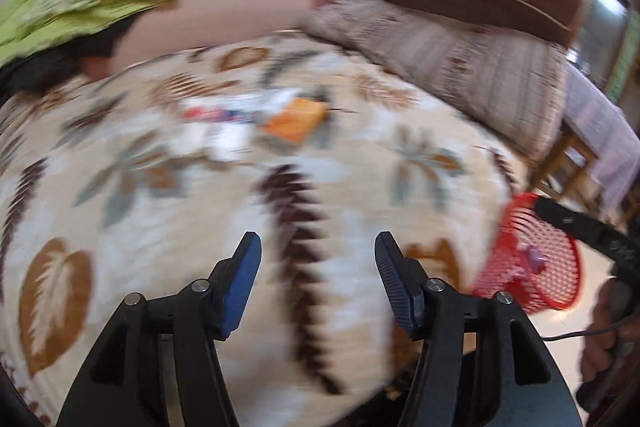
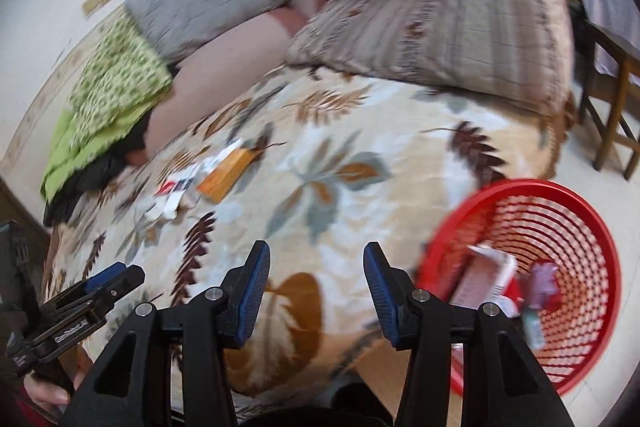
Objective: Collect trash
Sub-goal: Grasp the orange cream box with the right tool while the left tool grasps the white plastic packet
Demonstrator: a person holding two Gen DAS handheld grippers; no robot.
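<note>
Two empty grippers (left [image 1: 318, 247], right [image 2: 316, 255]), one red basket [image 2: 580, 203].

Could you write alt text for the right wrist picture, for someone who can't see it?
An open, empty gripper hangs over a leaf-patterned blanket, beside a red mesh basket already holding a few wrappers. More litter, including an orange packet, lies farther up the blanket. The picture is motion-blurred.

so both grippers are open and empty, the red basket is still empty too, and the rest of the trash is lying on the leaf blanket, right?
Not quite: the red basket is not empty. The right wrist view shows wrappers already inside it. The rest holds: the left gripper and the right gripper are open and empty, and trash lies on the leaf blanket.
</note>
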